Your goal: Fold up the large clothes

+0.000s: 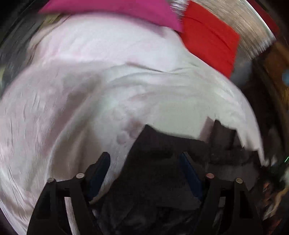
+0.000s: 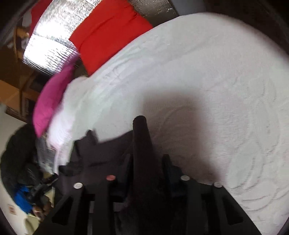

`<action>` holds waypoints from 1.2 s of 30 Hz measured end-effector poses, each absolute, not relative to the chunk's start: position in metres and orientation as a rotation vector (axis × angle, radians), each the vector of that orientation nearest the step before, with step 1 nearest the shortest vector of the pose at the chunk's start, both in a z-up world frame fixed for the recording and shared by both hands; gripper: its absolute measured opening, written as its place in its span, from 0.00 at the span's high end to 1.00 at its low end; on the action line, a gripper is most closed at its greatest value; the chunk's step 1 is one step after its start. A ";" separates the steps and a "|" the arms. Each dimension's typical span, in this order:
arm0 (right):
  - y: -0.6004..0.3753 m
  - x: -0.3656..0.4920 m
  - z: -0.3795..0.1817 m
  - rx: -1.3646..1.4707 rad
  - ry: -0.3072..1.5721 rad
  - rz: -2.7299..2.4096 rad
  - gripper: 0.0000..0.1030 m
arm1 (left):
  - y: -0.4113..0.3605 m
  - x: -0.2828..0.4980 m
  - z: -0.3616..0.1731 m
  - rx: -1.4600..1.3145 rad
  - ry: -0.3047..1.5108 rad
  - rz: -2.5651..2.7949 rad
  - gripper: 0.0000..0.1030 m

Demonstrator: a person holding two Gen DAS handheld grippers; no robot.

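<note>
A black garment [image 1: 162, 162] lies on the white bedspread [image 1: 90, 90], filling the lower middle of the blurred left wrist view. My left gripper [image 1: 144, 159] is open, its blue-padded fingers [image 1: 101, 168] spread over the garment's edge, nothing between them. In the right wrist view my right gripper [image 2: 144, 159] is shut on a fold of the black garment [image 2: 140, 137], which stands up between the fingers and trails left [image 2: 94, 153] over the white bedspread [image 2: 216, 90].
A red pillow [image 1: 209, 39] and a magenta pillow [image 1: 117, 9] lie at the bed's far end, also in the right wrist view [image 2: 108, 36] [image 2: 52, 99]. A silver foil wall [image 2: 50, 45] is behind. Dark clutter and something blue [image 2: 21, 198] sit beside the bed.
</note>
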State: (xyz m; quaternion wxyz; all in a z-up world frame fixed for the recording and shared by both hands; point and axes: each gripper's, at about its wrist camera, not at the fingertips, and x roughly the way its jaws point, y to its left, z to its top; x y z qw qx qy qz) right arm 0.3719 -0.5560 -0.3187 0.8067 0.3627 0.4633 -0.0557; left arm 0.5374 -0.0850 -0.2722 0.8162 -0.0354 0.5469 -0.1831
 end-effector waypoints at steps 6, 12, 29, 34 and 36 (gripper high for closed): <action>-0.549 0.372 -0.294 0.687 0.925 -0.152 0.78 | -0.086 0.532 -0.261 -0.037 1.061 -0.378 0.92; -0.540 0.369 -0.262 0.604 0.760 -0.212 0.79 | -0.079 0.527 -0.228 -0.073 0.859 -0.321 0.92; -0.569 0.289 -0.256 0.864 0.634 -0.193 0.13 | -0.047 0.474 -0.207 -0.097 0.951 -0.149 0.31; -0.552 0.224 -0.236 0.789 0.618 -0.194 0.13 | -0.033 0.394 -0.203 -0.087 0.896 -0.144 0.25; -0.552 0.201 -0.245 0.796 0.632 -0.219 0.14 | -0.021 0.370 -0.207 -0.075 0.875 -0.106 0.25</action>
